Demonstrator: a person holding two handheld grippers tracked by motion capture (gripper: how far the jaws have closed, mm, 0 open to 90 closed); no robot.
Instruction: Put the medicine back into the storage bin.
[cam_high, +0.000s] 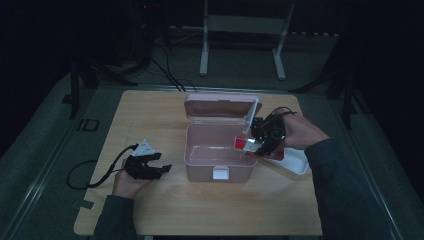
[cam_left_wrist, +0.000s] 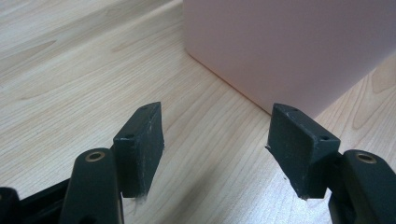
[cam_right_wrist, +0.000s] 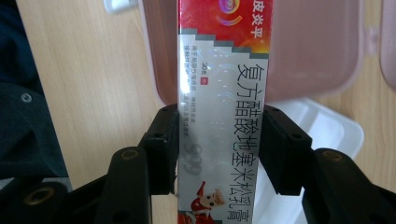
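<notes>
One carton (cam_right_wrist: 219, 116) sits clamped in the right gripper (cam_high: 257, 145) over the pink box (cam_high: 220, 160): lower it level inside, while the left gripper (cam_high: 150, 167) waits open beside the box

Red-and-white carton (cam_right_wrist: 219, 107) above open pink box (cam_high: 220, 150)

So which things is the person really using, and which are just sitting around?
In use:
- right gripper, clamped on the red and silver carton
- open pink box
- white tray

Sitting around:
- left gripper, open, resting by the box
- white frame on the floor behind
</notes>
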